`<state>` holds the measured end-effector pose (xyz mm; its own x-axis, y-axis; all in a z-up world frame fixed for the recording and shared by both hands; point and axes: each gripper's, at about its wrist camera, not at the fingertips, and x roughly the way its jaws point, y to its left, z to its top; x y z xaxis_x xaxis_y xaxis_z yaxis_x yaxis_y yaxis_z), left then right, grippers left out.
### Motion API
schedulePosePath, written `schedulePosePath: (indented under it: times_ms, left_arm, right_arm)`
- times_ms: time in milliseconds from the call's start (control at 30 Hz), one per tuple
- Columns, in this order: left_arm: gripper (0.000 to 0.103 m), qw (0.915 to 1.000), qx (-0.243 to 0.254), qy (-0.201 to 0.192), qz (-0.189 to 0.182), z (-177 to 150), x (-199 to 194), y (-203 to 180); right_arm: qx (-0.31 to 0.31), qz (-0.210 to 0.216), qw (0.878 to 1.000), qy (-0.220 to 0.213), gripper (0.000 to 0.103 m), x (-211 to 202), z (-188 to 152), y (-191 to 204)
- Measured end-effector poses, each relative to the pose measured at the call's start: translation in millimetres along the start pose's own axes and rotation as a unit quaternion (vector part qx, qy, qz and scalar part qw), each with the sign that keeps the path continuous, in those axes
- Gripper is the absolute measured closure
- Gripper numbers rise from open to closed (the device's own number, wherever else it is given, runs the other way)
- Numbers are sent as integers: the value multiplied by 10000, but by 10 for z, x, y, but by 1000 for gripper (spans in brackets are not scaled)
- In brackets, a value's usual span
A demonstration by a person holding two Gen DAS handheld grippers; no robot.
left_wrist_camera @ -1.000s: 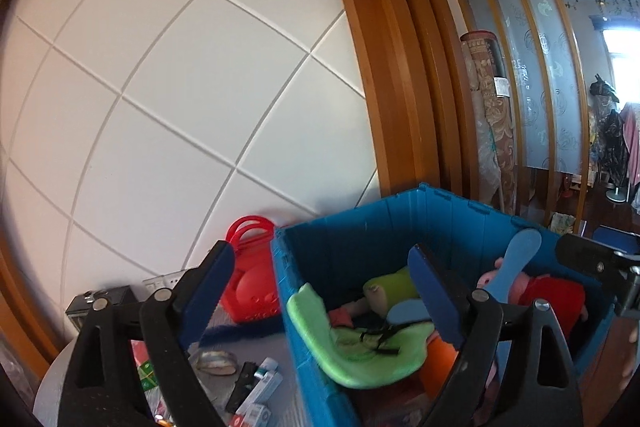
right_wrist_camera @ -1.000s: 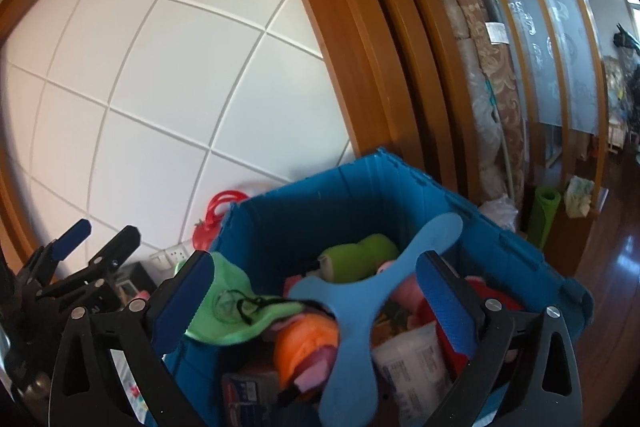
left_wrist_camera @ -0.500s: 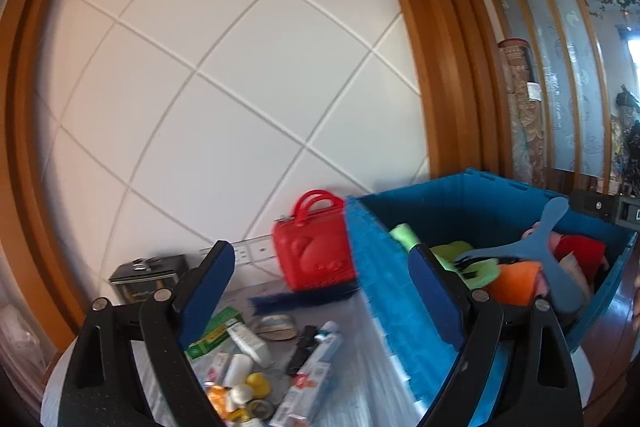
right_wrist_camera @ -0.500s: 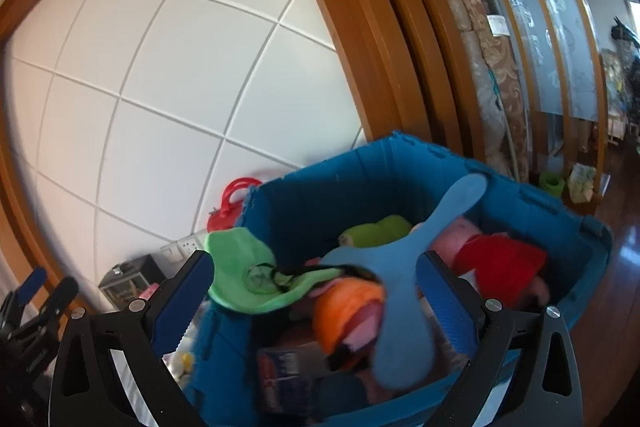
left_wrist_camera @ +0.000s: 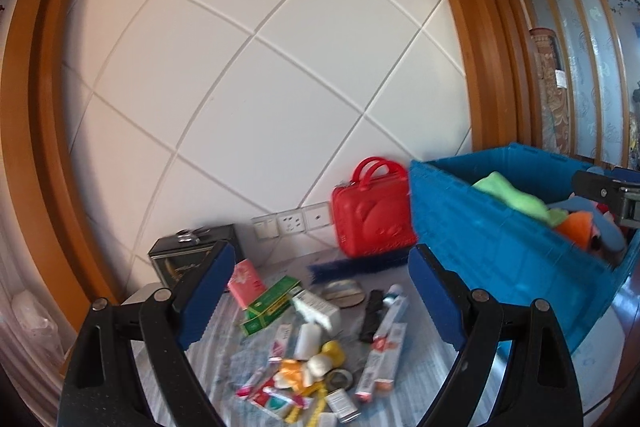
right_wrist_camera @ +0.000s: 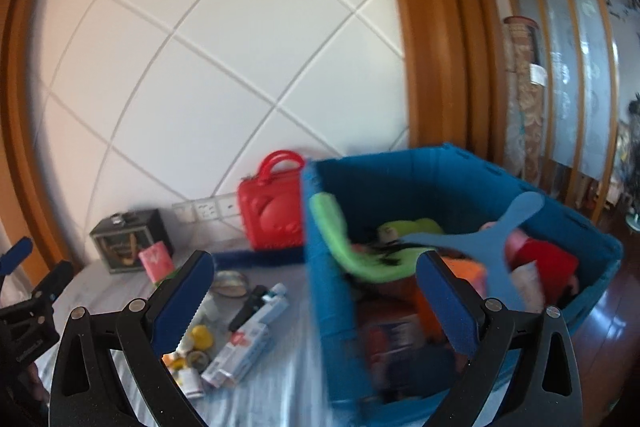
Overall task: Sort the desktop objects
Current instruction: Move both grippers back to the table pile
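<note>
A pile of small items [left_wrist_camera: 316, 355] lies on the grey tablecloth: a green box [left_wrist_camera: 272, 303], a pink box [left_wrist_camera: 246, 283], toothpaste boxes [left_wrist_camera: 384, 343] and a yellow cap [left_wrist_camera: 334, 351]. My left gripper [left_wrist_camera: 320, 291] hangs open above the pile, holding nothing. A blue crate [left_wrist_camera: 500, 251] full of toys stands to its right. In the right wrist view my right gripper [right_wrist_camera: 316, 291] is open and empty in front of the blue crate [right_wrist_camera: 328, 267]. A blue boomerang toy [right_wrist_camera: 492, 239] and a green piece [right_wrist_camera: 344, 247] lie in that crate.
A red carry case [left_wrist_camera: 374, 215] and a black box [left_wrist_camera: 192, 259] stand against the white panelled wall, with wall sockets [left_wrist_camera: 292, 223] between them. A dark blue brush [left_wrist_camera: 356, 265] lies before the case. The left gripper's frame [right_wrist_camera: 28, 291] shows at the right view's left edge.
Both views have swung left. The blue crate has slid toward the right of each frame, and the pile of small items, the black box and the whole red case have come into sight.
</note>
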<state>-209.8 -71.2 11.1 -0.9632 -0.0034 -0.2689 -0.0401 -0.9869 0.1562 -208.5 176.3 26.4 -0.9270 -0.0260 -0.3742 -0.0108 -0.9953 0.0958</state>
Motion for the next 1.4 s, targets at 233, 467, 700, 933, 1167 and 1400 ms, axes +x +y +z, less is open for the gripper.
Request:
schedulePosePath:
  times_ms: [233,467,700,933,1167,1400]
  left_arm:
    - [14,9997,122,57,200,-197,79,513]
    - [14,9984,-44,268,495,-398,396,872]
    - [14,9954,-141,668,665,-611,924,1144]
    - [14,9910,-268,1119,682,-876,1540,1331]
    - [14,9901,-25,1372,301,-1092,1996,1182]
    - [14,9875,55,1571,71,-1207,2230,1084]
  right_arm:
    - [-25,534,9970,565,0,367,-419,567]
    - [-303,940,9832,1532,0,1127,-965,979]
    - [-644,831,9540,2807,10,2284,-1587,1161]
    - [-249,686,9294,3618,22,3125,-2041,1052]
    - [-484,547,9215,3815,21,3280,-2160,908]
    - [-460,684,9022,4234,37,3383,-2349,856]
